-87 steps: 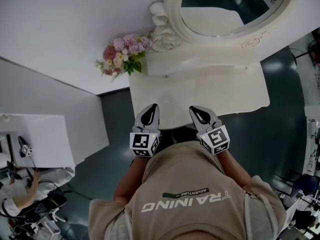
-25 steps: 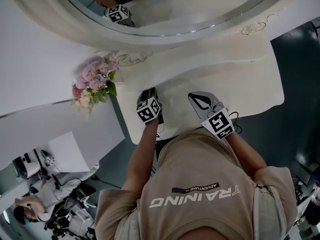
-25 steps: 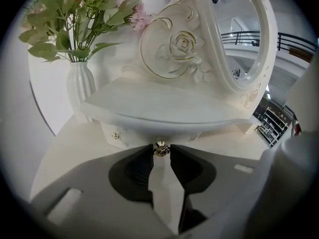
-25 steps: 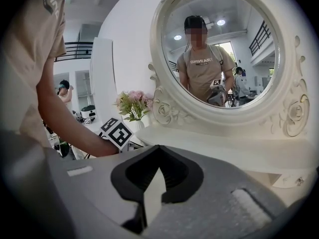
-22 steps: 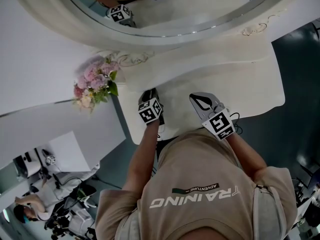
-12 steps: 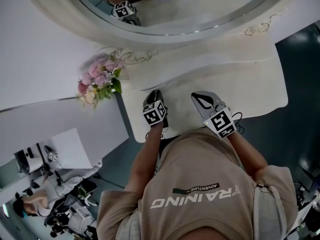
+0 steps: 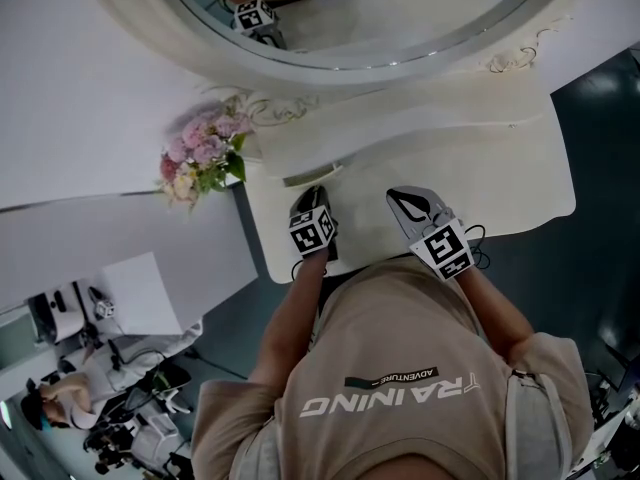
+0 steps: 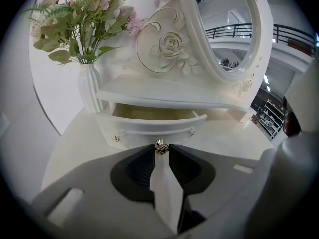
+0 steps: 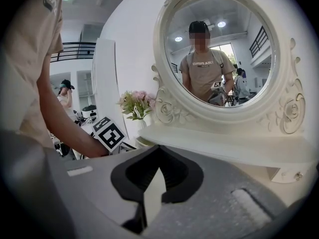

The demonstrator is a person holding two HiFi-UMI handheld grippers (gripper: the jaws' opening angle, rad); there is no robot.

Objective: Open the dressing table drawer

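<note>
1. Drawer (image 8: 149, 126): small white drawer with a curved front, set under a low shelf (image 8: 164, 94) at the back left of the tabletop (image 8: 224, 143), below the mirror. Its front stands out from under the shelf, and a strip of its pale inside shows above the front edge.
2. Knob (image 8: 160, 144): small metal knob at the middle of the drawer front. It sits right between the tips of the left tongs.
3. Left tongs (image 8: 159, 152): they point down and forward at the drawer. Their jaws have just been closing and are clamped on the knob, one pad on each side of it.
4. Task progress, as judged: the knob is gripped and the drawer is part of the way out, so the opening is under way. What seems left is a further pull toward the person, if a full opening is wanted, and then letting go of the knob.
5. Right tongs (image 9: 156, 164): jaw tips together with nothing between them. They hang over the near edge of the tabletop, right of the left tongs and well apart from the drawer.
6. Vase (image 8: 89, 86): white ribbed vase holding pink and cream flowers (image 8: 82, 19), just beside the drawer's left end.
7. Mirror (image 8: 227, 29): oval, in a carved white frame with a rose, rising behind the shelf.
</note>
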